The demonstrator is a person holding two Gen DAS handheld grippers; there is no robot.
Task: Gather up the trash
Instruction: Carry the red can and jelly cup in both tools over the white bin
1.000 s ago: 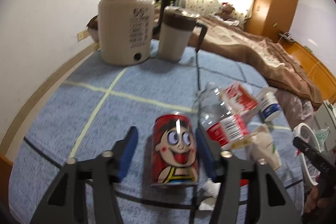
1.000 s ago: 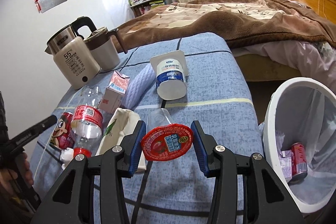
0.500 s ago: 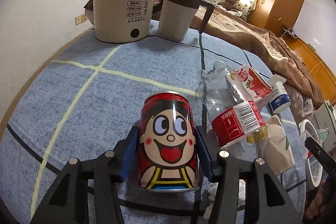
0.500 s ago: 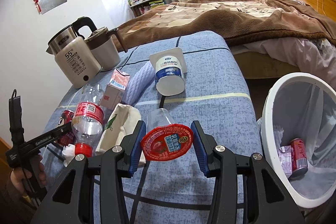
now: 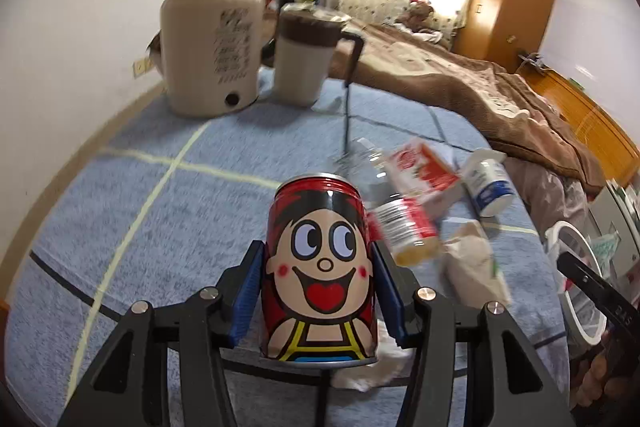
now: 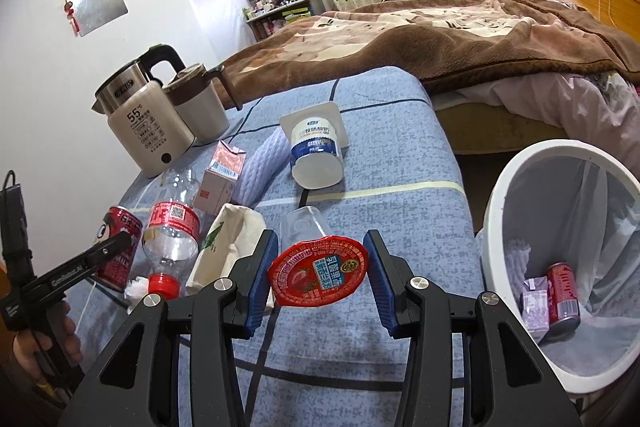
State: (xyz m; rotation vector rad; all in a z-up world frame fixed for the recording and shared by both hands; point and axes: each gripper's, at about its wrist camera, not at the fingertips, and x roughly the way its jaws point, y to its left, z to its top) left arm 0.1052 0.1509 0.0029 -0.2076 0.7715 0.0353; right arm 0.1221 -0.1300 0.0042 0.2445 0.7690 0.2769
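Lifted since the earlier frame, your left tool [image 5: 318, 287] now has the red cartoon can [image 5: 320, 267] pinched between its blue pads, and the kettle [image 5: 214, 43] and mug [image 5: 304, 57] at upper centre of the left wrist view have slid back and blurred with the motion. Your right tool [image 6: 318, 277] is closed about as before on a jelly cup [image 6: 318, 273], red foil lid facing the camera at lower centre of the right wrist view, pads pressing its rim on both sides. On the blue checked bench [image 6: 400, 163], a clear bottle [image 6: 172, 223], a pink carton [image 6: 222, 175], a yogurt tub [image 6: 316, 155] and a crumpled paper bag [image 6: 228, 239] lie in a loose cluster left of centre. At the right edge stands the white bin [image 6: 500, 211], lined, with a can and a small carton already at its bottom. To do this step well, keep both grips firm, carry each piece fully over the bin's rim before releasing, and take them one at a time so the tools do not crowd the opening. Tilting the can could spill any leftover liquid, so hold it upright until it is above the liner.
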